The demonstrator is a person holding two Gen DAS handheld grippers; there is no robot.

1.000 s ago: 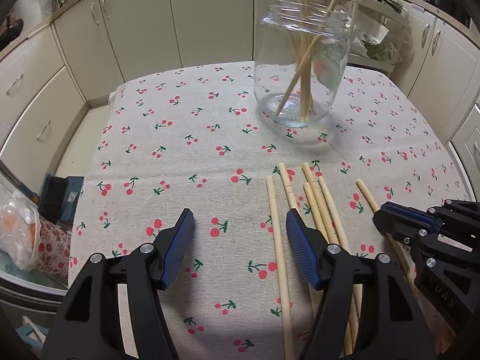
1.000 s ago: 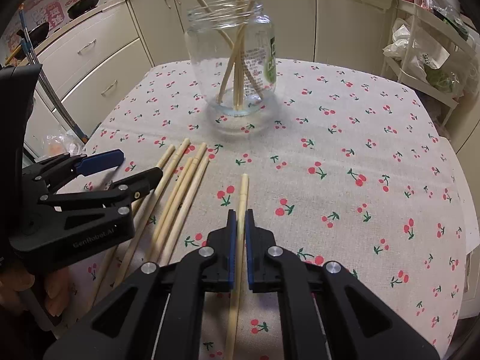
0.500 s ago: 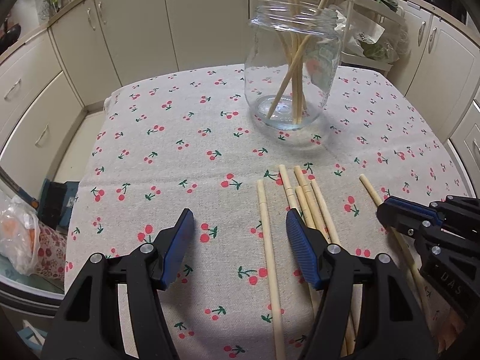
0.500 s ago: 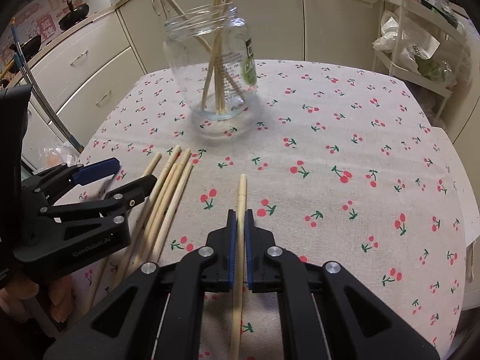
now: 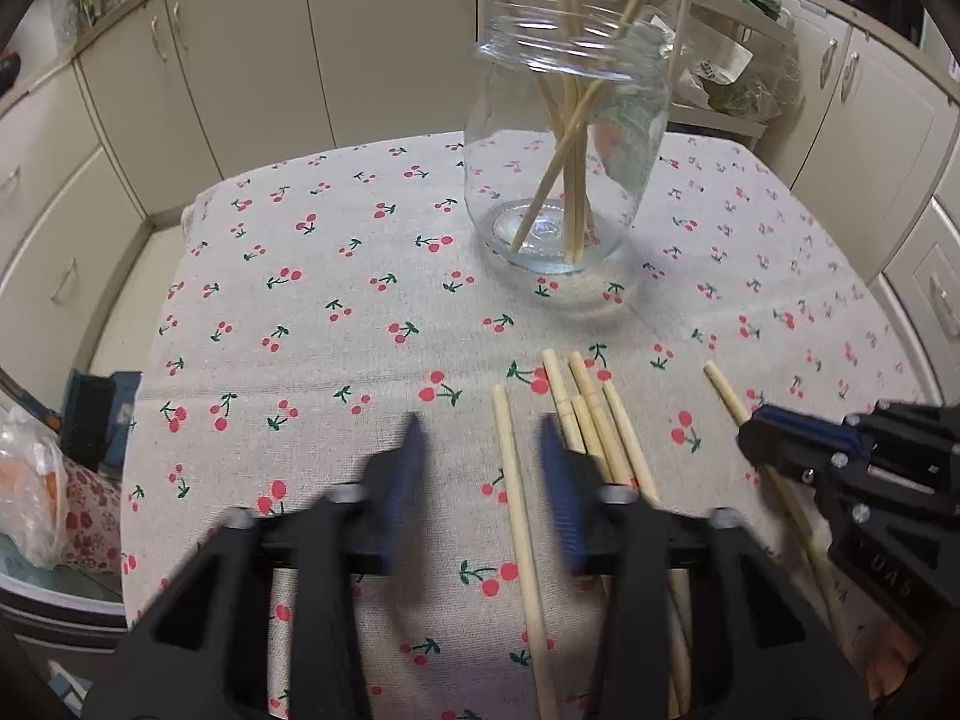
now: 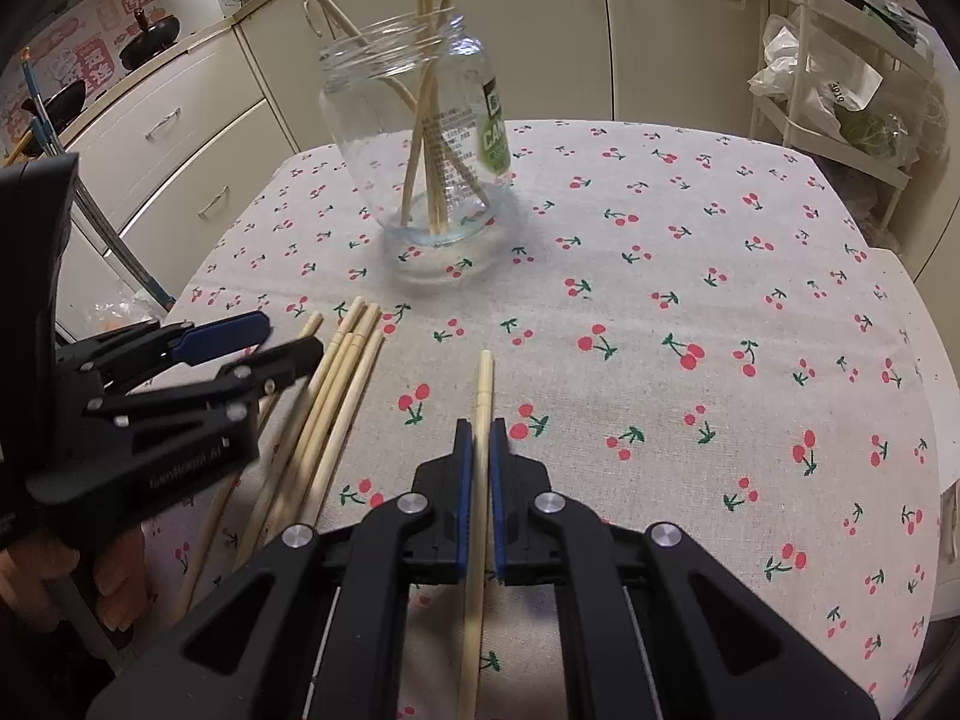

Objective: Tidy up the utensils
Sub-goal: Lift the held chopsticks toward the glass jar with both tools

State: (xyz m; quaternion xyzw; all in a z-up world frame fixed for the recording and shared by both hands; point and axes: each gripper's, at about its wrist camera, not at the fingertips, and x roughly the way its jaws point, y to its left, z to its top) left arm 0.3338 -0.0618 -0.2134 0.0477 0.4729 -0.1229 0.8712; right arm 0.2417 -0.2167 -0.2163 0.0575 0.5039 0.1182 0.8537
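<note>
A clear glass jar (image 5: 564,180) (image 6: 420,138) with several wooden chopsticks standing in it sits at the back of the cherry-print tablecloth (image 5: 312,312). A bundle of loose chopsticks (image 5: 594,420) (image 6: 342,396) lies on the cloth in front of it. My left gripper (image 5: 480,450) hovers over the bundle's left side, jaws blurred and closing; a single chopstick (image 5: 507,456) lies between them, untouched by either pad. My right gripper (image 6: 480,426) is shut on a separate chopstick (image 6: 485,378) that points toward the jar. Each gripper appears in the other's view: right gripper (image 5: 756,438), left gripper (image 6: 288,336).
Cream cabinets (image 5: 240,60) surround the table on the far side and left. A wire rack with plastic bags (image 6: 840,96) stands at the back right. A bag and a blue box (image 5: 90,420) sit below the table's left edge. A person's hand (image 6: 114,576) holds the left gripper.
The left gripper's jaws have narrowed a lot around the single chopstick. The right gripper stays shut on its chopstick. Both views have shifted only slightly.
</note>
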